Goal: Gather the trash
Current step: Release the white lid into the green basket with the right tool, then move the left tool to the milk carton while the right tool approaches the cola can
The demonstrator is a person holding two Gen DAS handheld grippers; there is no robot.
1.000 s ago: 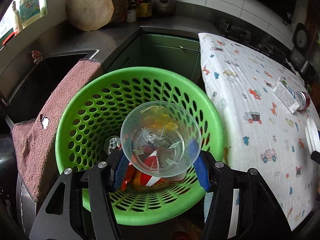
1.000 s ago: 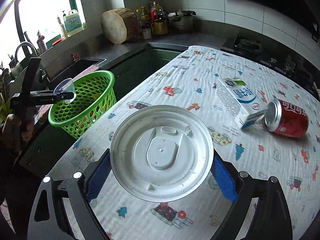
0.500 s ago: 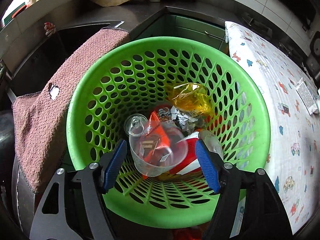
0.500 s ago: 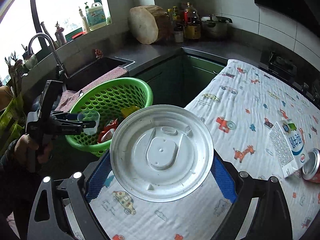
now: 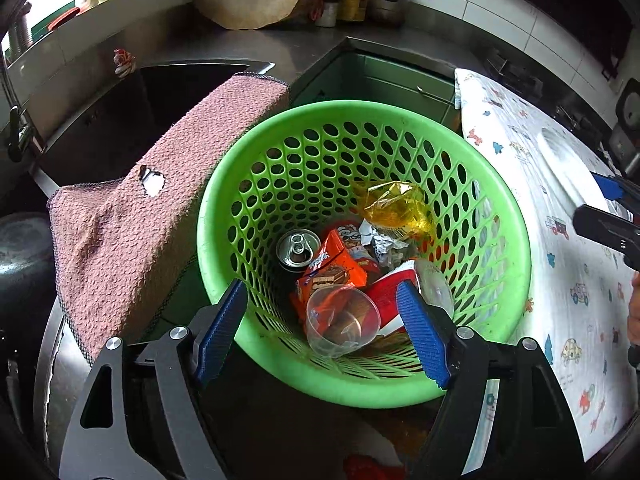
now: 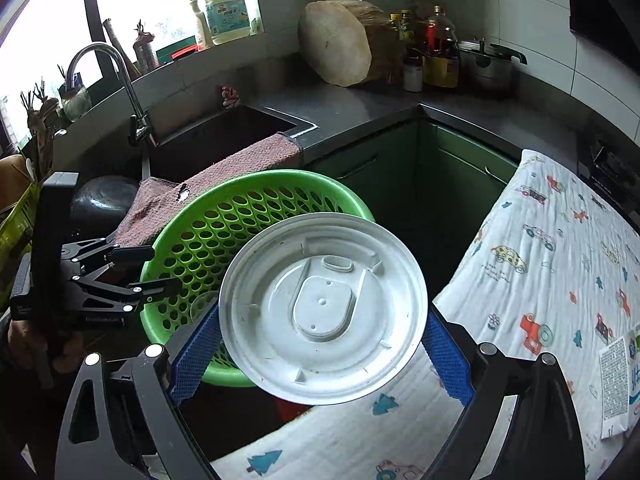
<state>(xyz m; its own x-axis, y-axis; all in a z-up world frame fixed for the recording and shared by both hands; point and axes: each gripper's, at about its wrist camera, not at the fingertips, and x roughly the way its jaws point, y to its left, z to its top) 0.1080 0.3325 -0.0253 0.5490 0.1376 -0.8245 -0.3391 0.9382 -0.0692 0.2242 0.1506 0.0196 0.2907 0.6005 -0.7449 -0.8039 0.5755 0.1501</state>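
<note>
A green perforated basket (image 5: 500, 216) (image 6: 256, 188) holds a clear plastic cup (image 5: 342, 326), a soda can (image 5: 295, 249), an orange snack wrapper (image 5: 334, 268), yellow cellophane (image 5: 394, 206) and other trash. My left gripper (image 5: 326, 336) is open and empty just above the basket's near rim; the cup lies loose between its blue pads. My right gripper (image 6: 320, 334) is shut on a white round plastic lid (image 6: 324, 312), held edge to edge beside the basket at the table's corner. The left gripper shows at the left of the right wrist view (image 6: 160, 270).
A pink towel (image 5: 160, 200) hangs over the sink edge left of the basket. The table with a printed cloth (image 6: 552, 280) lies to the right, with a carton (image 6: 618, 384) on it. Sink (image 6: 216, 140), tap, wooden block (image 6: 336, 44) and bottles stand behind.
My left gripper opened and the clear cup dropped into the basket. My right gripper carried the lid from over the table towards the basket.
</note>
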